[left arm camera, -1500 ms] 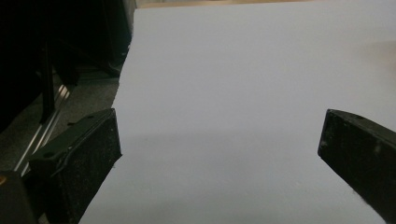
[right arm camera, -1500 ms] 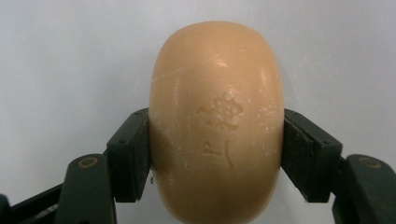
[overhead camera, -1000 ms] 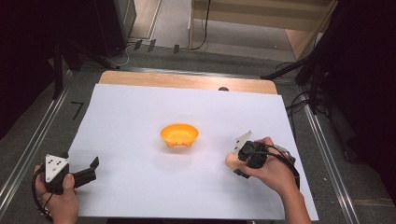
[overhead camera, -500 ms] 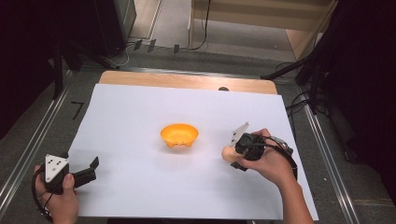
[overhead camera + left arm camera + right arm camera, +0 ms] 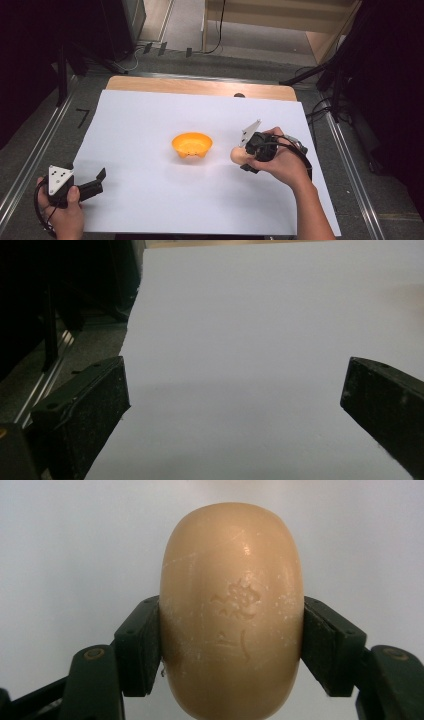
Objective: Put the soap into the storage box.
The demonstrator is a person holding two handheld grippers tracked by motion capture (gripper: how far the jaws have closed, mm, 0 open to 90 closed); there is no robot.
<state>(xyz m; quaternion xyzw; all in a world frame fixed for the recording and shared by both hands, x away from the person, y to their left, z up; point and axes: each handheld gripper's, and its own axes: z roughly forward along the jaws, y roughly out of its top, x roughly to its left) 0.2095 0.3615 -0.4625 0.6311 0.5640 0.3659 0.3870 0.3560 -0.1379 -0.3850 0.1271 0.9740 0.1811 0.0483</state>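
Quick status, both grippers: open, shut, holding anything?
Left gripper: open, nothing between its jaws.
Right gripper: shut on the tan soap bar.

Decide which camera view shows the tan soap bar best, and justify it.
The right gripper view: the soap bar is close up, its stamped mark legible, clamped between the right gripper jaws. In the high view it is a small tan blob.
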